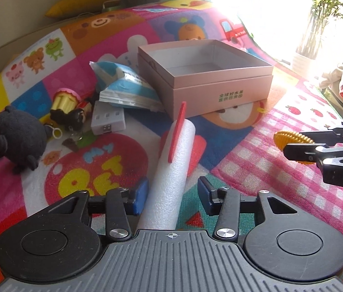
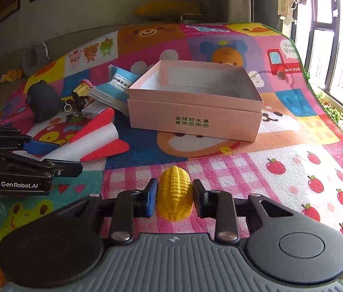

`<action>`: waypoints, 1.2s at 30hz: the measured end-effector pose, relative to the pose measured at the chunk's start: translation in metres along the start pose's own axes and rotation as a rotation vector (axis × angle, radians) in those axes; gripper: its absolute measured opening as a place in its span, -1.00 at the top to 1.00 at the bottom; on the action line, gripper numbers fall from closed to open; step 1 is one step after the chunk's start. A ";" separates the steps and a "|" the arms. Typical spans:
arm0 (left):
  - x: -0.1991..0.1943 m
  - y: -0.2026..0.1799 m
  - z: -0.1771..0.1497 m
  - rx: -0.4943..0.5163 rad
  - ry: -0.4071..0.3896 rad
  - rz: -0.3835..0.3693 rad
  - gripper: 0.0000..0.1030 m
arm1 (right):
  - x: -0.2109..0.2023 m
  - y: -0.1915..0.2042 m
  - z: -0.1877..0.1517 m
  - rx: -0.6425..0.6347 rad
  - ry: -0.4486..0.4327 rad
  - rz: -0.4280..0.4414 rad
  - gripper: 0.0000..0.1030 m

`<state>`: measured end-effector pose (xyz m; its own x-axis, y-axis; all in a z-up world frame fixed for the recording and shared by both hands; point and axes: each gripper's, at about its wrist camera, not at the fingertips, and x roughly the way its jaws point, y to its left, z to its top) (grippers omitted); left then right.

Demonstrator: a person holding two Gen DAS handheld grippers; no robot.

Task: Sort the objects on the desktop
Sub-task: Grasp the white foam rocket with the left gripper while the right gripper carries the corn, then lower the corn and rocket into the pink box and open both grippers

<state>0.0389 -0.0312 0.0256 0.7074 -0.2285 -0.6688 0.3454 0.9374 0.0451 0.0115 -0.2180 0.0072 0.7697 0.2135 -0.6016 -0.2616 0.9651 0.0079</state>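
Lot: desk sort, landmark = pink box (image 2: 193, 107), open-topped, empty inside as far as we see, mid-mat (image 2: 293, 146). Item 1: corn (image 2: 175, 192), yellow, ribbed, in front of box, lying on the mat's pink check; our right gripper (image 2: 174, 198) is clamped on it, pads pressing both flanks, we judge so it can be carried to the box. Item 2: rocket (image 1: 174, 170), white foam tube w/ red fins, front-left of box, nose toward it; our left gripper (image 1: 170, 196) straddles the tail end, left pad touching the foam, right pad standing off w/ a gap, so not gripping yet, jaws part-closed round it. Items pending, left of box: blue-white packets (image 1: 125, 85) against the box wall; white adapter (image 1: 107, 119) beyond them; cupcake toy (image 1: 65, 98), dark figure (image 1: 71, 118), keys (image 1: 74, 138); black plush (image 1: 17, 136) farthest out. We judge the box is the bin & the pile stays clustered awaiting its turn.
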 end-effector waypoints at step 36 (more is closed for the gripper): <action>-0.010 -0.032 0.163 -0.018 -0.293 -0.158 0.38 | -0.065 -0.086 0.119 0.160 -0.279 0.019 0.42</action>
<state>0.1218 -0.1020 0.1519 0.7945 -0.4346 -0.4241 0.4555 0.8884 -0.0570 0.0532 -0.2971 0.1408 0.9014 0.2433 -0.3582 -0.1994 0.9675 0.1554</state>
